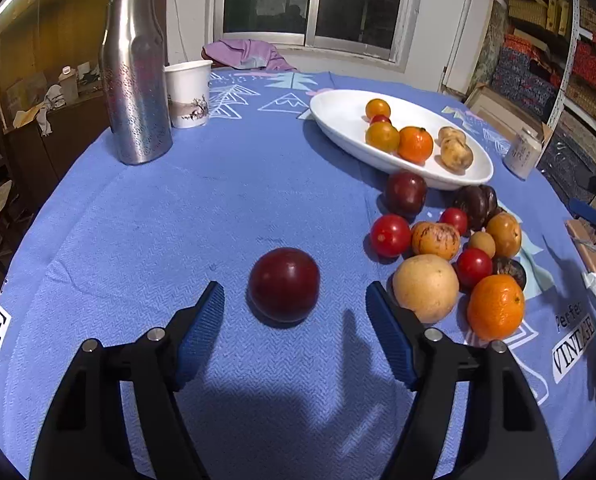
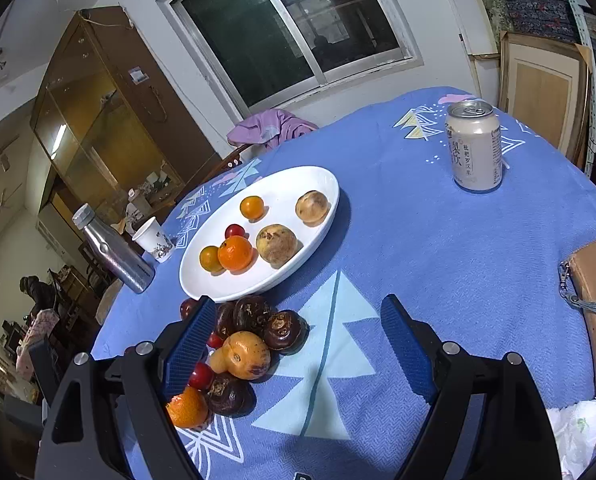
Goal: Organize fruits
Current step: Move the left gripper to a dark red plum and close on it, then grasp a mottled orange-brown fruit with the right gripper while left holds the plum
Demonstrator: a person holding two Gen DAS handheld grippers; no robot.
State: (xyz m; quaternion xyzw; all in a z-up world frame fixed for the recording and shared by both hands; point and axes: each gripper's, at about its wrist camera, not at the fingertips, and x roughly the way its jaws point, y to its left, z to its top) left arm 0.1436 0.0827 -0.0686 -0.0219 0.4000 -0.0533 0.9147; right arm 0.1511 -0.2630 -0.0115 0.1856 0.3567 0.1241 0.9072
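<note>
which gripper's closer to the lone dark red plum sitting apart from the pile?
Left. The left gripper is open with the plum between its fingertips, untouched. The right gripper is open over bare cloth beside the fruit pile; the plum isn't in its view.

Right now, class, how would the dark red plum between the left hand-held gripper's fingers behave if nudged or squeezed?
The dark red plum is round, so a nudge would probably roll it. Its glossy skin may slip on the pads. Likely soft; squeeze gently.

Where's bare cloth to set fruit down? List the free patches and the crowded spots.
Free: the blue cloth between steel bottle, white plate and lone dark red plum; also between plate and can. Crowded: the fruit pile below the plate.
</note>
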